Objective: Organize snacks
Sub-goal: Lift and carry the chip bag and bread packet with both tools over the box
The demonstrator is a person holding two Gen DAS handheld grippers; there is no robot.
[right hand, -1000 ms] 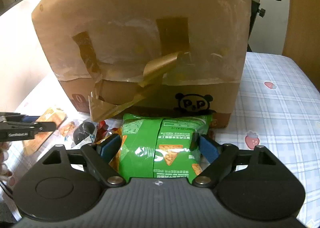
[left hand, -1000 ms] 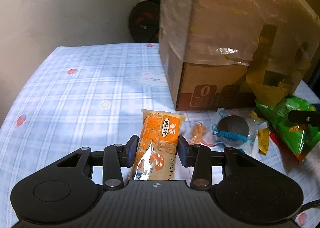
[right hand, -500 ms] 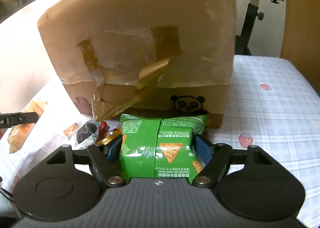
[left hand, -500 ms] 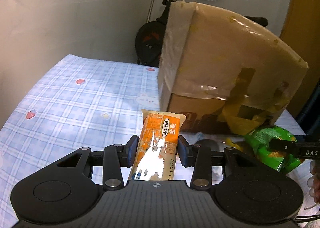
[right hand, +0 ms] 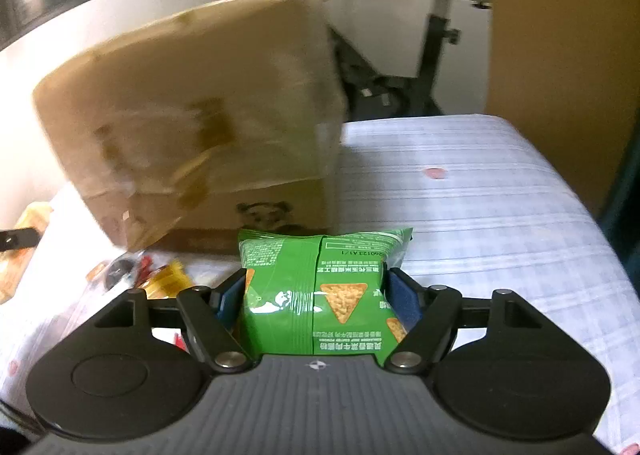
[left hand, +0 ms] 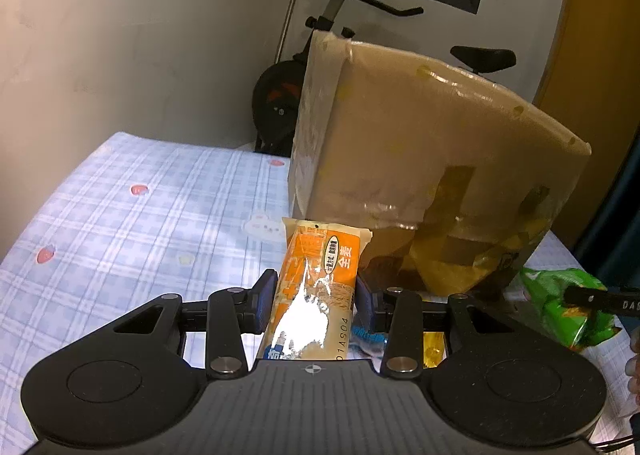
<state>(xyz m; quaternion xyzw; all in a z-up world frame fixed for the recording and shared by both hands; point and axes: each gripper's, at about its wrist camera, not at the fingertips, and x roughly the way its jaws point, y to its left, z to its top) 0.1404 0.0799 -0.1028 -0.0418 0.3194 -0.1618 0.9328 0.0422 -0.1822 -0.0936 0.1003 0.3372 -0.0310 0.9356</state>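
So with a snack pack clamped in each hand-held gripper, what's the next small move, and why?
Probably carry both up over the cardboard box: the left hand-held gripper grips the orange cracker pack, the right hand-held gripper the green chip bag, both in front of it.

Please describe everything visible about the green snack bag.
The glossy green plastic snack bag shows orange triangular chip pictures, white print and a vertical back seam. It is puffy and sealed, with a crimped top edge. The right gripper, whose jaws have just been closing, pinches it on both sides. It is held before the taped cardboard box.
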